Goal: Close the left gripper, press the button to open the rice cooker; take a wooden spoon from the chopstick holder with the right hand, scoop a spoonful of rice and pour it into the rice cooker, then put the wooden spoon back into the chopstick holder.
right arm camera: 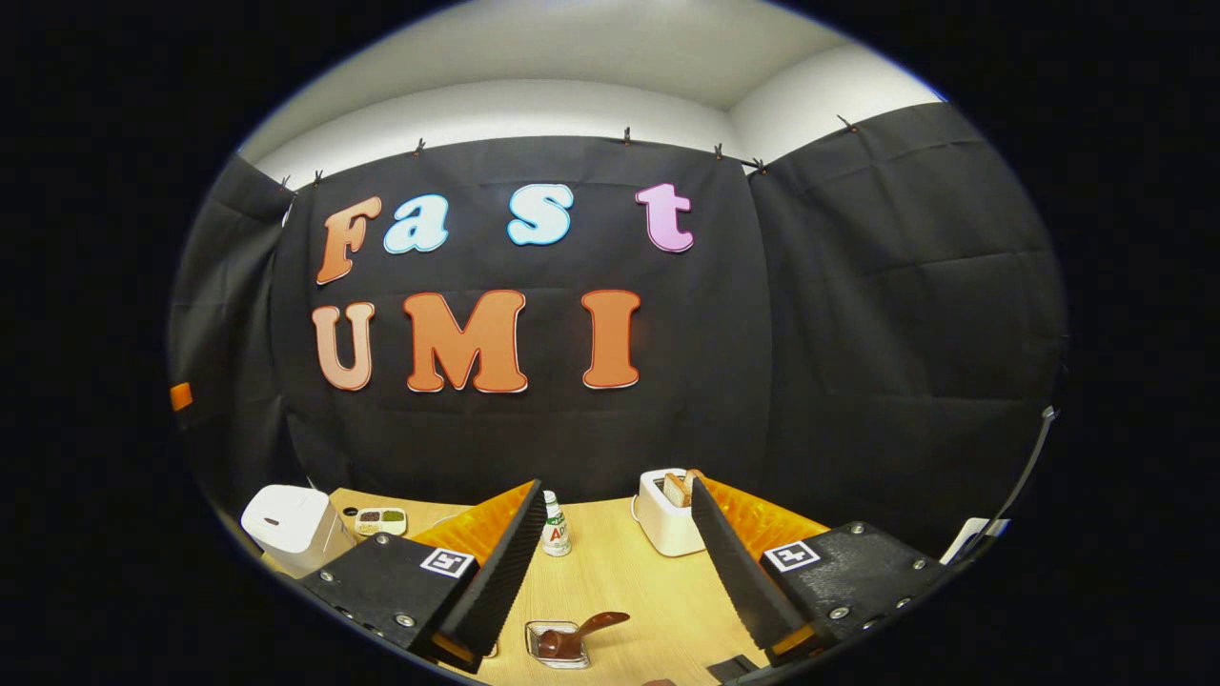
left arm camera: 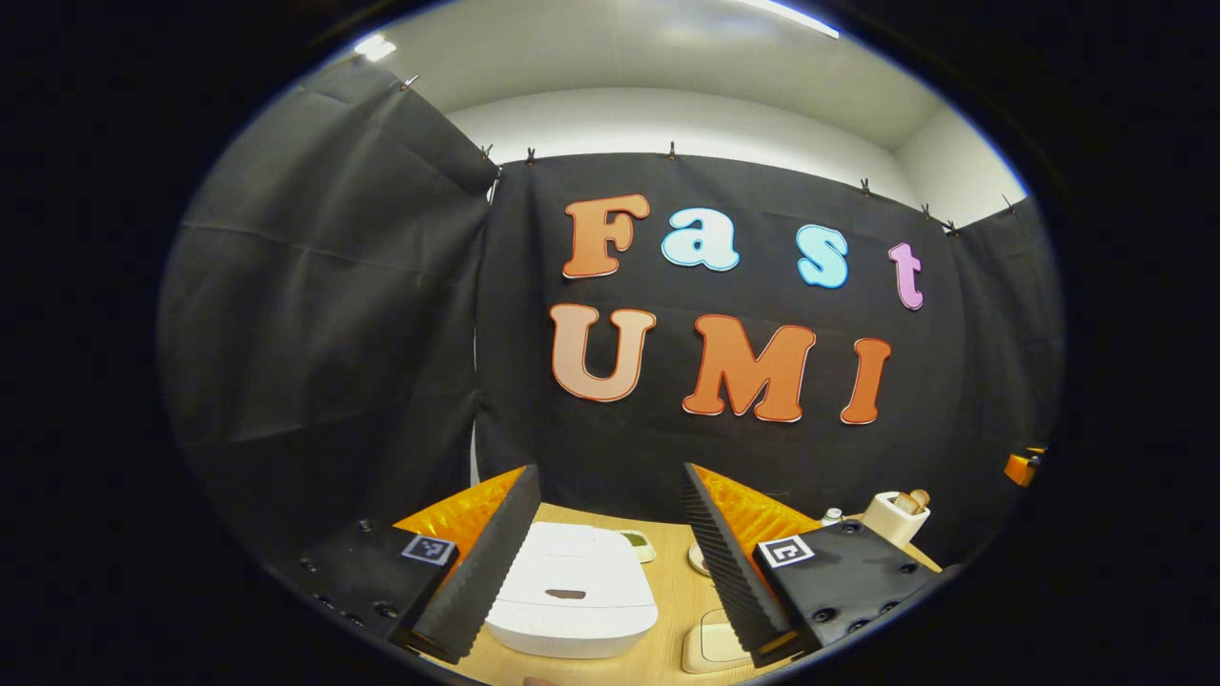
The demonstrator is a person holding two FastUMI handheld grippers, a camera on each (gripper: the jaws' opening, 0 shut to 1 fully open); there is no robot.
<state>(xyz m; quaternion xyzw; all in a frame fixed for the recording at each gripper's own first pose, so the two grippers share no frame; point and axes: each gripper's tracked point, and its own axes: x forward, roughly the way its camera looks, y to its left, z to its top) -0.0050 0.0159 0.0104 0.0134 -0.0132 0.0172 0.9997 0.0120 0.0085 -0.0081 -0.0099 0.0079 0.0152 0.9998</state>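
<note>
The white rice cooker [left arm camera: 572, 591] stands on the wooden table with its lid down, below and between the fingers of my left gripper [left arm camera: 608, 472], which is open and holds nothing. The cooker [right arm camera: 291, 524] also appears far left in the right gripper view. A clear holder [right arm camera: 556, 650] sits low between the fingers of my right gripper [right arm camera: 616, 486], and a brown wooden spoon [right arm camera: 586, 629] leans out of it to the right. That gripper is open and empty, above the table.
A small divided dish of grains [right arm camera: 379, 520] lies behind the cooker. A little bottle [right arm camera: 555, 526] and a white toaster [right arm camera: 667, 510] with bread stand at the back. A cream tray [left arm camera: 710, 643] and a small plate [left arm camera: 701, 557] lie right of the cooker.
</note>
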